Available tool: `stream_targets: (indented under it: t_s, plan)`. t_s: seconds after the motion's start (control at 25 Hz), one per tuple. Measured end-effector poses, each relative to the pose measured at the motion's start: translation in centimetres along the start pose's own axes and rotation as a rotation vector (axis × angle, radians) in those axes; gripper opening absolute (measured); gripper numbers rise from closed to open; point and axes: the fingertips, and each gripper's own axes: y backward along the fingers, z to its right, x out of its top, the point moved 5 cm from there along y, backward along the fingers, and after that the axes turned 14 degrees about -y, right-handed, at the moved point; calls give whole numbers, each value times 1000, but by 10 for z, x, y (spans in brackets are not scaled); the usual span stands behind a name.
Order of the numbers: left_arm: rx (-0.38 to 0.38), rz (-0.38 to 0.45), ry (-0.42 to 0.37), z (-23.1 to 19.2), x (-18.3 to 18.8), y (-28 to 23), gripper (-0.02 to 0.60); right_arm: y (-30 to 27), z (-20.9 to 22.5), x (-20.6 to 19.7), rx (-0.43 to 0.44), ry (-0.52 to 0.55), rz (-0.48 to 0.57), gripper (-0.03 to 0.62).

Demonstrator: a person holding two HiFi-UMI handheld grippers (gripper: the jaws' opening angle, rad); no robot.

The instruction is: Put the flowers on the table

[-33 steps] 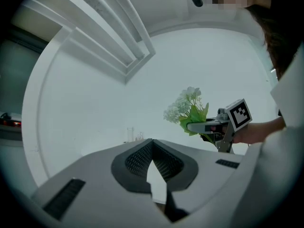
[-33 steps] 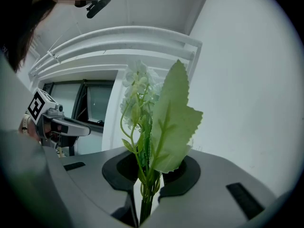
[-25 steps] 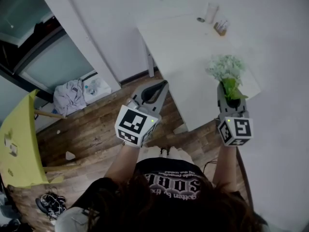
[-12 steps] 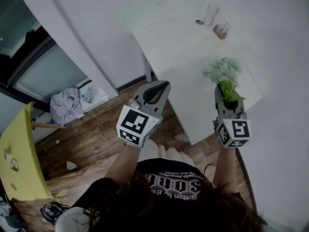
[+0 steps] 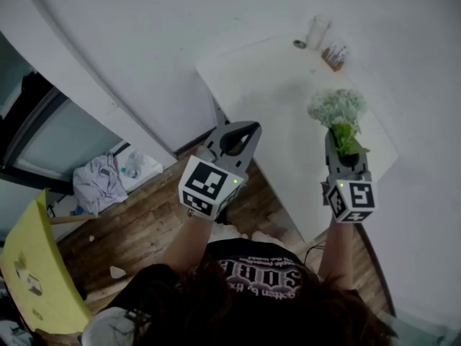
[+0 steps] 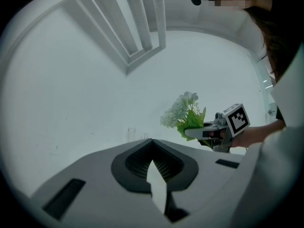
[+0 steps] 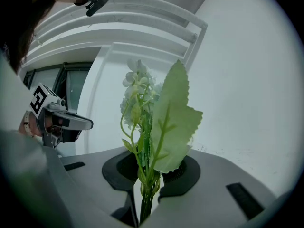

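Observation:
A bunch of white artificial flowers (image 5: 336,108) with green leaves stands upright in my right gripper (image 5: 344,153), which is shut on the stems (image 7: 145,194). It hangs over the right part of the white table (image 5: 266,78). The blossoms and a big leaf (image 7: 173,122) fill the right gripper view. My left gripper (image 5: 241,130) is held left of it, near the table's front left edge, jaws shut with nothing between them (image 6: 152,144). In the left gripper view the flowers (image 6: 183,110) show to the right.
A glass (image 5: 317,27), a small round thing (image 5: 300,44) and a small brown holder (image 5: 332,55) stand at the table's far end. On the wooden floor lies a heap of cloth (image 5: 97,182). A yellow board (image 5: 32,280) is at the lower left.
The view has shifted toward the table, which now lies more under the right gripper. Both grippers keep their pose; the flowers stay gripped.

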Motion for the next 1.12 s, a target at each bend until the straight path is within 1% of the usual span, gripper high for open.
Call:
stream_targets:
  t_s: [0.4,0.6,0.88,1.12]
  plan:
    - [-100,3,-37,-88,-16,-29,3,-83,-26,1,-82,-17,13,84]
    - [-156,14,-59,-124,-21,-47,3,-116,-32,4,-128,-8,20,84]
    - [-224,34,-53,-147,-25,-76,3,-143,-20,3,-195,0,6,84]
    - [-247,43,-45,-161,-32,-103,3,-168,-2,0,-216,9,-18,86]
